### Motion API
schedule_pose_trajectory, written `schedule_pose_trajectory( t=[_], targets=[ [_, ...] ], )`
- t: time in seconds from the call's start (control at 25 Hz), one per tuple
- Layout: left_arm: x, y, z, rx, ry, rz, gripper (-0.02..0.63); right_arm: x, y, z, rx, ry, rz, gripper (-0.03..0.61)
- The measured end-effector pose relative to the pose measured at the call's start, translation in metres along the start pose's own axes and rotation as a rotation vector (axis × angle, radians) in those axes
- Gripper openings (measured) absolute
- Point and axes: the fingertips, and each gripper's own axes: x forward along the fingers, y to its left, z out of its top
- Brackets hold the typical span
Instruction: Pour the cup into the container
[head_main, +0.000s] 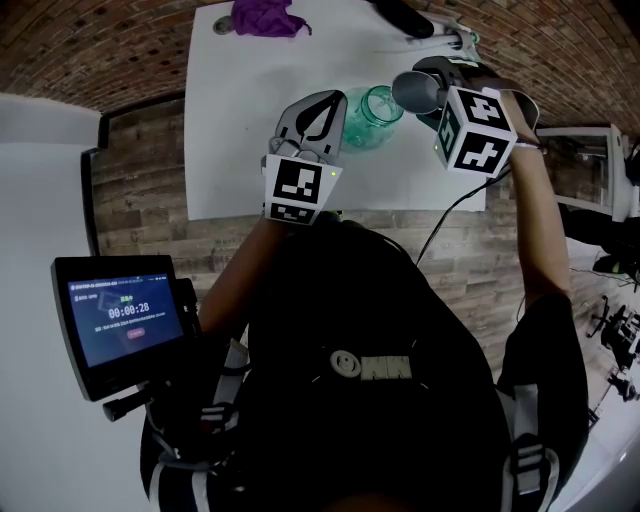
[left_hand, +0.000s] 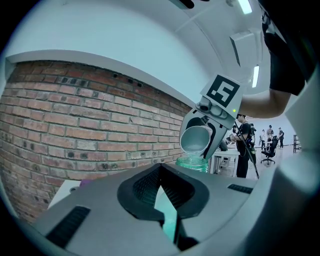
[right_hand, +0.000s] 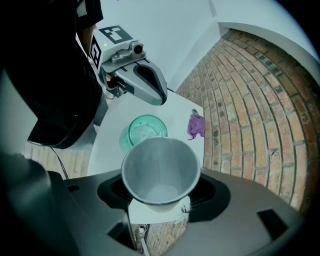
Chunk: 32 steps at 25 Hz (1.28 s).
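Head view: we see the right tongs (head_main: 425, 85) clenched on a grey cup (head_main: 413, 92), held above the far right part of the white bench (head_main: 250, 130). The cup is tipped, mouth pointing left and down toward the container (head_main: 375, 112), a green glass jar standing upright on the bench. The cup's lip sits over the jar's open mouth; we can't tell if they touch.

The left tongs (head_main: 325, 118) are clenched on nothing, jaws fully together, just beside the jar on its left. We can't tell if their tips touch the glass. A purple cloth (head_main: 265, 15) lies at the far edge of the bench, well apart from the jar. A small screen (head_main: 118, 320) on a mount is near left, off the bench.

Left gripper view: jaws meet along one line, nothing gripped. Green glass shows through a thin slit low down. Past the tips we see the jar rim, with the tilted cup right above it in the other tongs. Something pale sits at the cup's lower lip; we can't tell if it is liquid. A brick wall (left_hand: 75, 130) fills the left side.

Right gripper view: both jaws press the cup's sides and we look straight into its open mouth. The bottom looks pale and the contents are unclear. The jar stands just beyond the cup, the cloth to its right.
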Motion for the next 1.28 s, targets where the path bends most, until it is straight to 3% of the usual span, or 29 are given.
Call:
schedule_pose_trajectory(
  t=[1.28],
  targets=[
    [0.0023, -0.0027, 0.0039, -0.008, -0.007, -0.003, 0.003, -0.0027, -0.0011, 0.0056, -0.064, 0.02, -0.019, 0.29]
  ],
)
